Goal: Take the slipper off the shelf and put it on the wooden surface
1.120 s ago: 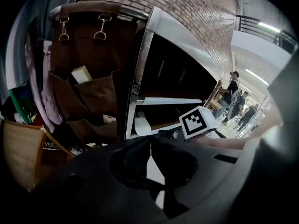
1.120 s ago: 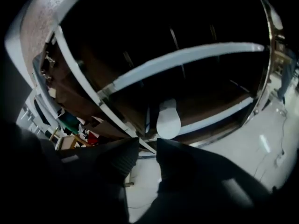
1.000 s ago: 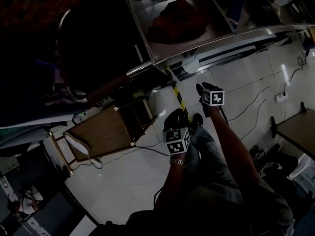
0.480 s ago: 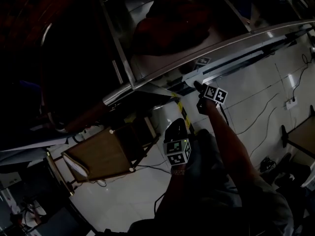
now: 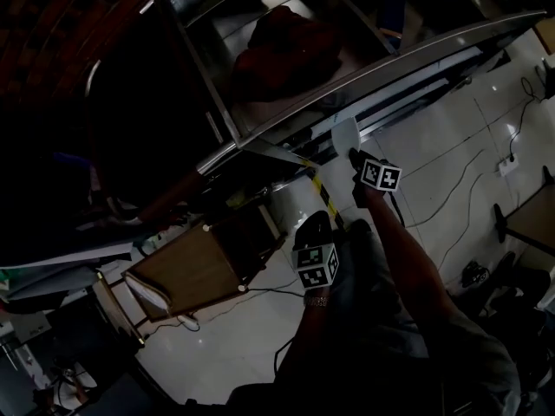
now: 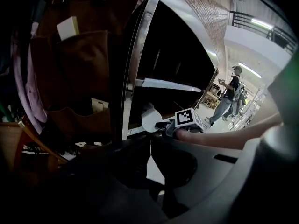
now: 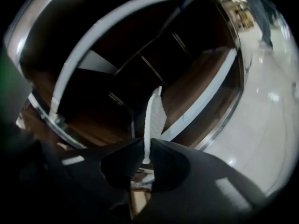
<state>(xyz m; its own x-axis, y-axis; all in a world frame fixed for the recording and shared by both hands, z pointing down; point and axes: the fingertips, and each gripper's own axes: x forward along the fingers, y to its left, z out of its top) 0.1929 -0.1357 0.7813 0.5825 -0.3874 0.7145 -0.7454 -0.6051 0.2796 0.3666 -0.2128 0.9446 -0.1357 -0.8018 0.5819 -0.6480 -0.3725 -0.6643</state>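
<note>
Progress: pickup stage, placement not begun. The slipper [image 5: 344, 133], white, sits at 1 o'clock from the centre of the head view, just in front of the metal rim of the shelf [image 5: 260, 128]. Whether it touches the shelf cannot be told. In the right gripper view the slipper [image 7: 153, 118] appears edge-on, rising toward 12 o'clock out of the jaws.

Tongs, right: the right gripper [image 5: 355, 155] has its jaws closing, with the slipper between them. Both pads already press on its lower edge, so the grip appears made.

Tongs, left: the left gripper [image 5: 313, 221] has its jaws pressed nearly together. Only a thin slit shows between them, and nothing is in it.

Remaining, as judged: lift the slipper clear of the rim, carry it toward 8 o'clock, and set it on the wooden surface [image 5: 195, 267]. That surface lies well apart from the slipper. A pale object [image 5: 147, 291], possibly a second slipper, lies at its 8 o'clock edge.

Pose: the right forearm is stretched from 5 o'clock up toward 1 o'clock, gripper aimed at the shelf. The left hand is held lower, near centre, with its gripper pointing to 12 o'clock and idle.
</note>
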